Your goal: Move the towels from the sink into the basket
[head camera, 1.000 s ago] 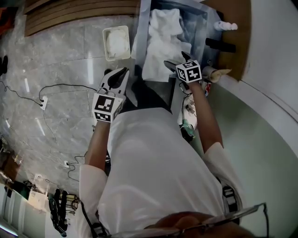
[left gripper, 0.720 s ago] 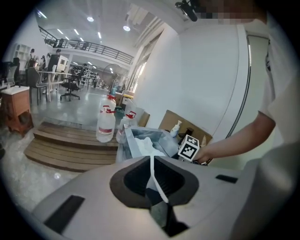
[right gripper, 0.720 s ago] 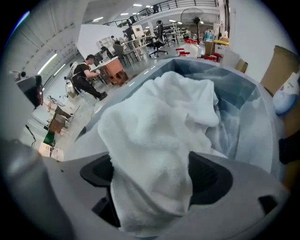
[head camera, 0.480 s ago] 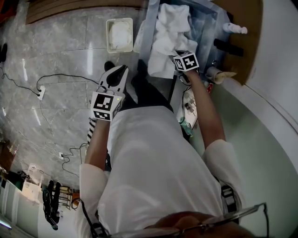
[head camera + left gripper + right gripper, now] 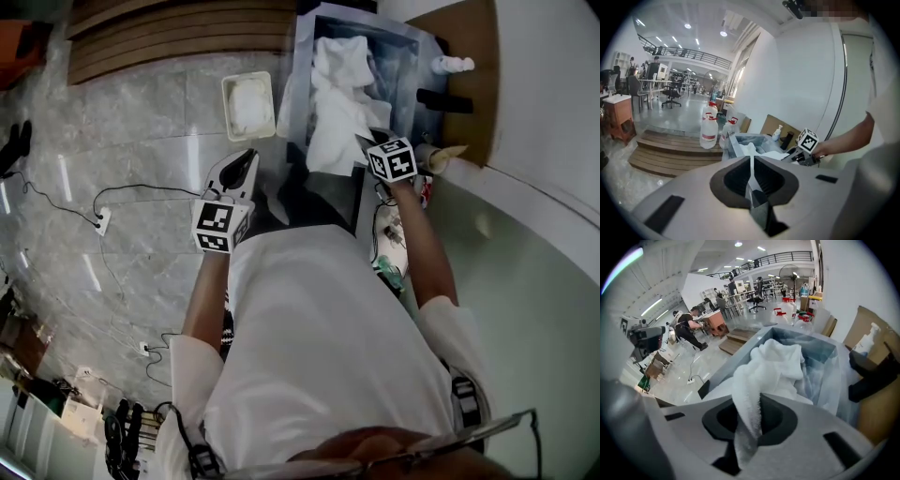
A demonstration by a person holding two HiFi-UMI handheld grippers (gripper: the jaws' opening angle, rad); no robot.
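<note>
Several white towels [image 5: 337, 103] lie heaped in the steel sink [image 5: 302, 66], and one hangs over its near rim. My right gripper [image 5: 367, 141] is at the near right of the heap. Its jaws are closing, with a fold of white towel [image 5: 773, 366] pinched between them at the right gripper [image 5: 750, 423]. The white basket [image 5: 248, 105] stands on the floor left of the sink. My left gripper [image 5: 242, 161] hangs shut and empty near the sink's front left corner; in its own view the left gripper [image 5: 751, 161] points towards the sink [image 5: 740, 140].
A soap bottle [image 5: 452, 64] and a black object [image 5: 448, 98] sit on the brown counter right of the sink. Cables [image 5: 103, 202] run over the marble floor at the left. Wooden steps [image 5: 178, 28] lie beyond the basket. Water jugs [image 5: 708, 131] stand past the sink.
My right gripper reached into the towel heap and its jaws came together on a fold. The left gripper stayed beside the sink's front corner.
</note>
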